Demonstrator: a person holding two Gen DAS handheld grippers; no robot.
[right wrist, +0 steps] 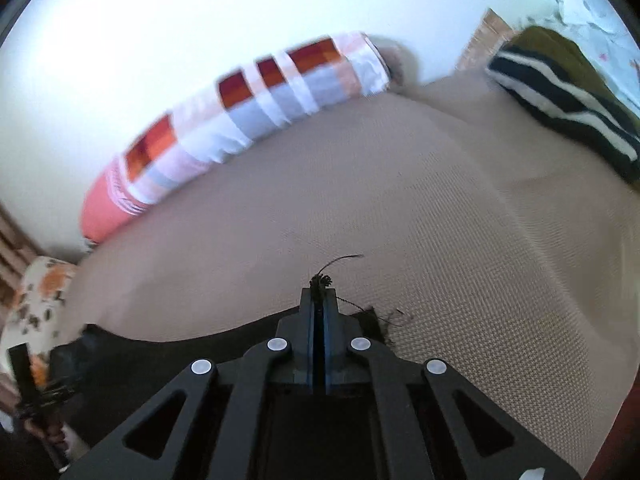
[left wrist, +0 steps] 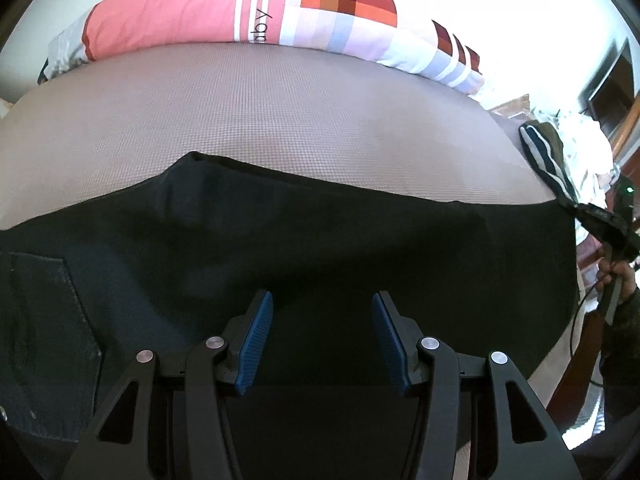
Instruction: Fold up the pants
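Observation:
Black pants (left wrist: 320, 240) lie spread across the beige bed (left wrist: 240, 112); a back pocket (left wrist: 44, 312) shows at the left. My left gripper (left wrist: 322, 304) is open and empty, its blue pads just above the dark fabric. My right gripper (right wrist: 319, 300) is shut on the frayed hem of the pants (right wrist: 320, 282), with loose threads sticking out past the tips. The same right gripper shows at the right edge of the left wrist view (left wrist: 600, 220), holding the pants' far end. The pants stretch left below it in the right wrist view (right wrist: 160, 352).
A long pink and patchwork bolster (left wrist: 256, 12) lies along the far side against the white wall. A navy and white striped cloth with olive fabric (right wrist: 568, 92) sits at the bed's right end. A floral cushion (right wrist: 36, 300) is at the left edge.

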